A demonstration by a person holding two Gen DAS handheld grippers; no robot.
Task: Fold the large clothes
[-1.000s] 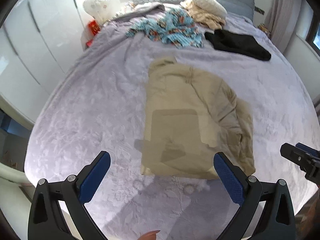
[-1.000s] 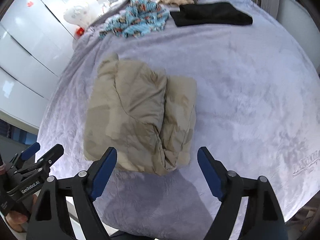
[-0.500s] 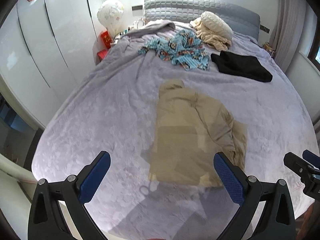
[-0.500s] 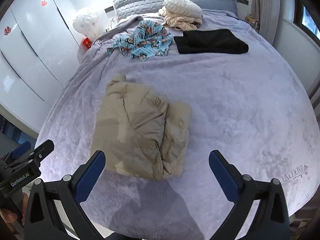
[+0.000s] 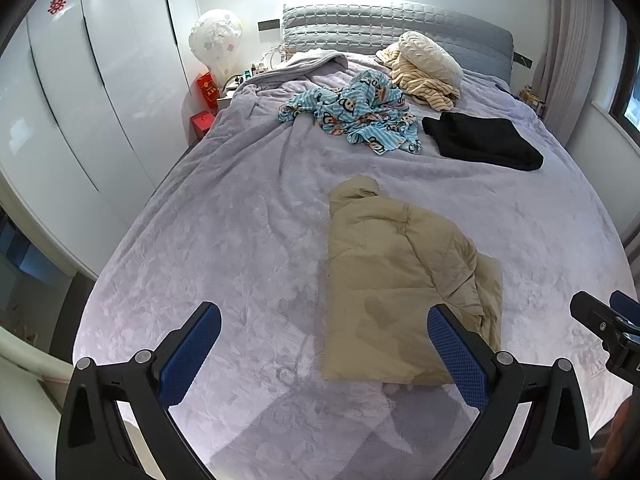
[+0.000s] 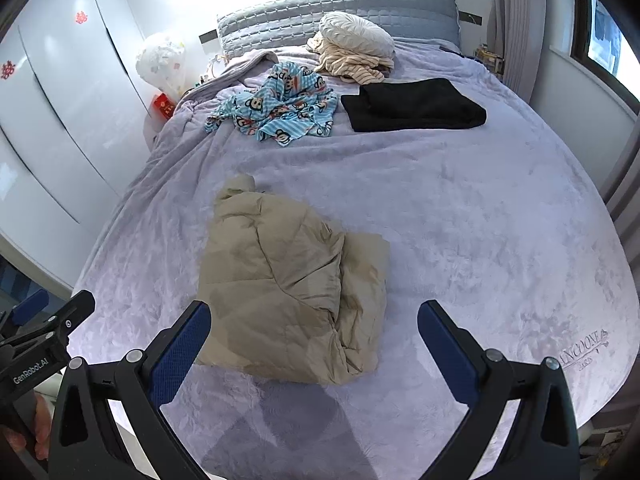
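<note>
A beige padded jacket (image 5: 400, 280) (image 6: 288, 292) lies folded into a rough rectangle on the lilac bedspread (image 5: 224, 240) (image 6: 480, 220), near the foot of the bed. My left gripper (image 5: 324, 340) hovers above the bed's near edge, jaws wide open and empty, with the jacket past its right finger. My right gripper (image 6: 314, 334) is also wide open and empty, raised above the jacket's near edge. Each gripper shows at the side of the other's view.
Further up the bed lie a blue cartoon-print garment (image 5: 360, 116) (image 6: 280, 106), a folded black garment (image 5: 480, 140) (image 6: 412, 106) and a cream pile with a pillow (image 5: 428, 68) (image 6: 352, 48). White wardrobe doors (image 5: 80, 100) stand left; a curtain and window are right.
Both grippers have risen and drawn back from the jacket, so more of the bed shows. The right gripper's jaws opened wider. The jacket stayed folded in place.
</note>
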